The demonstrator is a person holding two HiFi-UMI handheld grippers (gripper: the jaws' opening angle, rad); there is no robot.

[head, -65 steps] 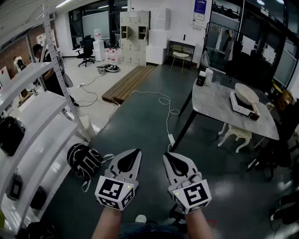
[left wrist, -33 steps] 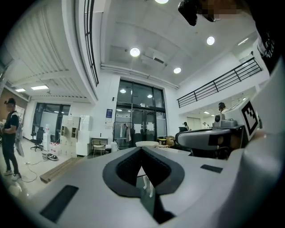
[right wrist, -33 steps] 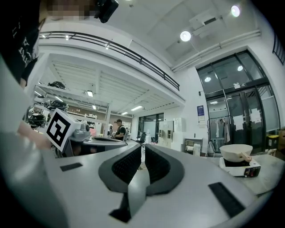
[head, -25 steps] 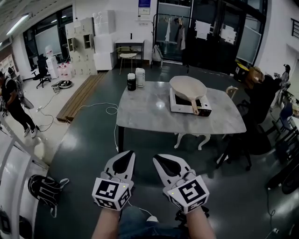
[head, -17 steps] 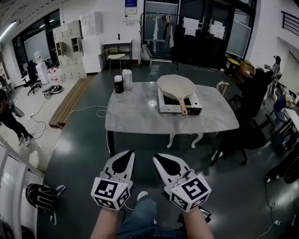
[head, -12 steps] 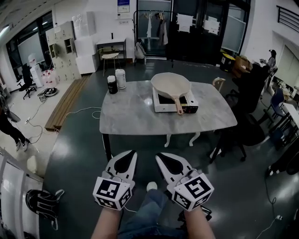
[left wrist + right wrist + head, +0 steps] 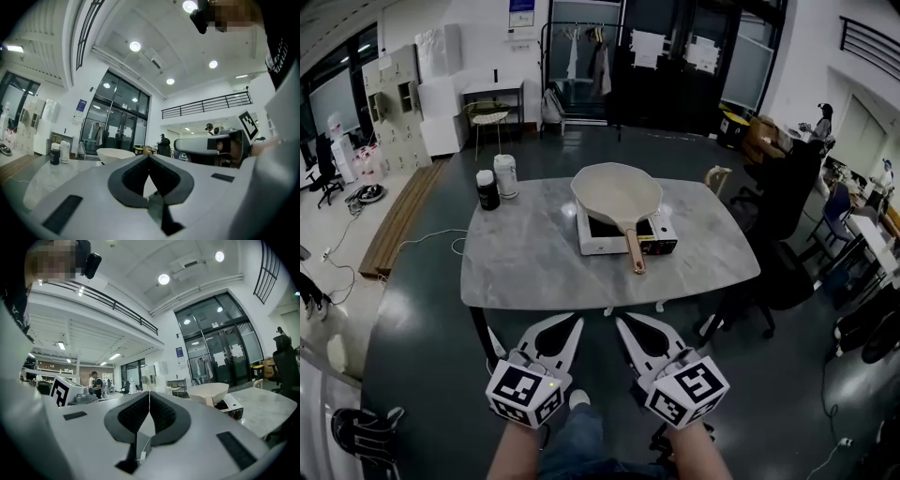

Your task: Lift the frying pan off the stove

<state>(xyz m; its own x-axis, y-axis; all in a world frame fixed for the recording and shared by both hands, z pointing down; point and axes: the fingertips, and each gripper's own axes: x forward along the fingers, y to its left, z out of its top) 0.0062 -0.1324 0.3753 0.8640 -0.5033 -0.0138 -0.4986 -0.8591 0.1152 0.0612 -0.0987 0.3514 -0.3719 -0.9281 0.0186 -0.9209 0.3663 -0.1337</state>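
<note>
A cream frying pan [image 7: 617, 195] with a wooden handle [image 7: 635, 250] sits on a white portable stove [image 7: 623, 234] on the grey marble table [image 7: 534, 262]. The pan also shows in the left gripper view [image 7: 115, 155] and in the right gripper view [image 7: 209, 392]. My left gripper [image 7: 574, 322] and right gripper [image 7: 623, 322] hang side by side just short of the table's near edge, well away from the pan. Both are shut with nothing between their jaws.
A dark jar [image 7: 487, 190] and a white canister [image 7: 505, 175] stand at the table's far left corner. Chairs [image 7: 787, 272] and bags crowd the right side. A cable [image 7: 412, 246] lies on the floor at left. A person [image 7: 821, 122] stands far right.
The view has swung round and come nearer: the table with the pan and stove now lies straight ahead, close to the grippers. Both grippers stay shut and side by side.
</note>
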